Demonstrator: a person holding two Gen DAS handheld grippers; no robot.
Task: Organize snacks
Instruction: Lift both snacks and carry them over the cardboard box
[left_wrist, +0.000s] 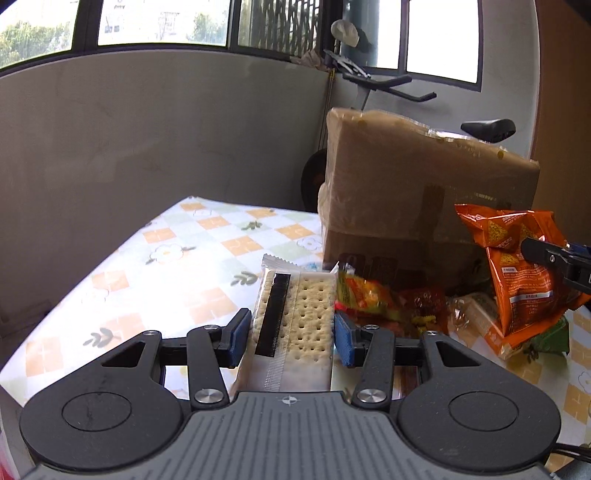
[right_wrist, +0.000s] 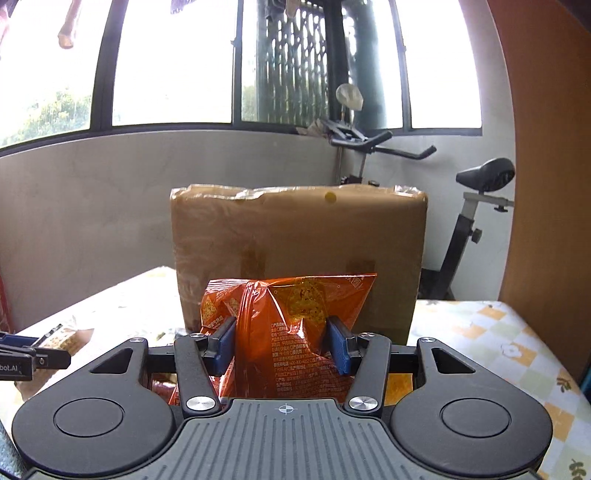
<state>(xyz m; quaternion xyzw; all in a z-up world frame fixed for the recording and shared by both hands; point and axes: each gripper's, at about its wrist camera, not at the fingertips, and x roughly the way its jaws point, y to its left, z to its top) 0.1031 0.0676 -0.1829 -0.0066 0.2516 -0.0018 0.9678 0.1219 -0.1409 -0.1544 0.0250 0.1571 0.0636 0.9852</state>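
My left gripper (left_wrist: 291, 334) is shut on a clear-wrapped pack of crackers (left_wrist: 299, 321), held lengthwise between the blue pads and lifted off the table. My right gripper (right_wrist: 282, 341) is shut on an orange snack bag (right_wrist: 288, 332), which bulges between its pads. That same orange bag (left_wrist: 517, 266) appears at the right in the left wrist view, hanging from the right gripper's fingers (left_wrist: 554, 258). Beneath it lies a pile of loose snacks (left_wrist: 406, 306) in red, yellow and green wrappers. The left gripper's fingers (right_wrist: 33, 356) show at the left edge of the right wrist view.
A tall cardboard box (right_wrist: 295, 251) wrapped in tape stands on the table with the checked flower cloth (left_wrist: 166, 258), just behind the snack pile. An exercise bike (right_wrist: 476, 206) stands past the table by the wall and windows. A wooden panel (right_wrist: 546, 184) rises at the right.
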